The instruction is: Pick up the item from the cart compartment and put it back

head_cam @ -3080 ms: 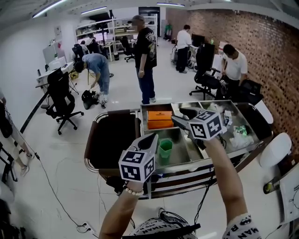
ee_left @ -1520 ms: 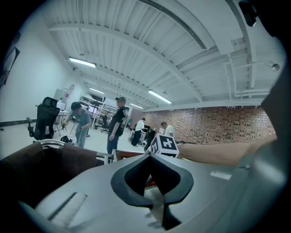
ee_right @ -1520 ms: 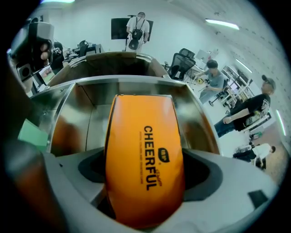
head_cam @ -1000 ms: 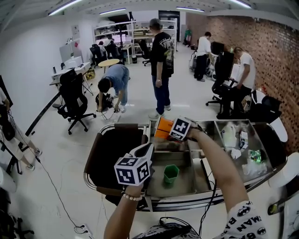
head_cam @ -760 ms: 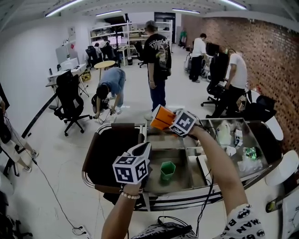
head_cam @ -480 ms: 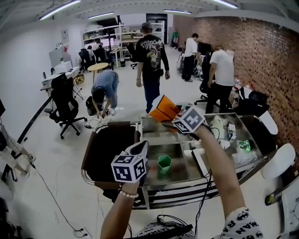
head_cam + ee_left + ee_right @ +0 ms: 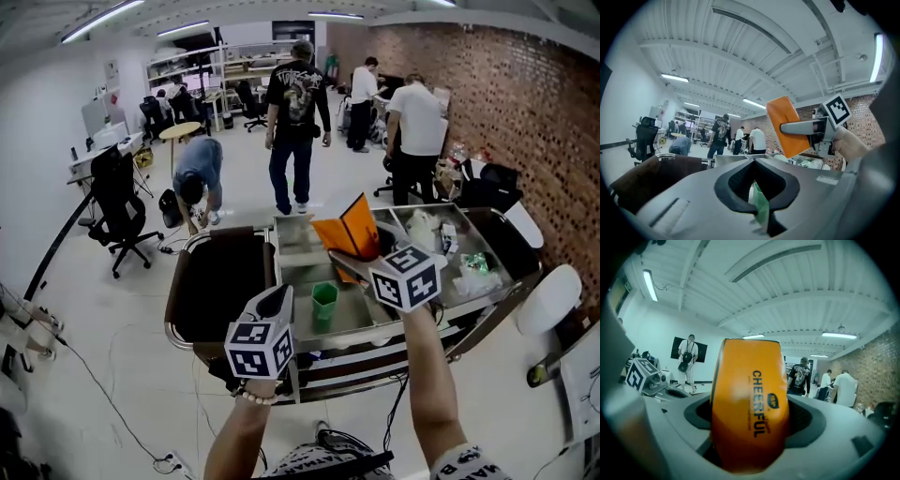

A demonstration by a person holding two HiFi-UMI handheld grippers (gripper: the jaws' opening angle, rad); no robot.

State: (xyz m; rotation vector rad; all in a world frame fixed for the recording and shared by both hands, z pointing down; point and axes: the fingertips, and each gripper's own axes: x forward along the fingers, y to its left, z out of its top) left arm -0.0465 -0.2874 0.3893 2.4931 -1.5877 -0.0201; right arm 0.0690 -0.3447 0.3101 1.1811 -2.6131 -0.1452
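Note:
My right gripper is shut on an orange box and holds it tilted on edge, in the air over the middle of the metal cart. In the right gripper view the orange box, printed "CHEERFUL", fills the gap between the jaws. In the left gripper view the same box hangs up to the right. My left gripper hovers at the cart's near edge, jaws together and nothing in them. A green cup stands in the near compartment, just beyond it.
The cart's right compartment holds bags and packets. Its left part is a dark brown tray. Beyond the cart stand a person in black, a person in white and a person bending down. A white chair stands at the right.
The right gripper has lifted the orange box out of the cart's far compartment and drawn it up and nearer, turning it on edge. The left gripper has stayed near the cart's front edge.

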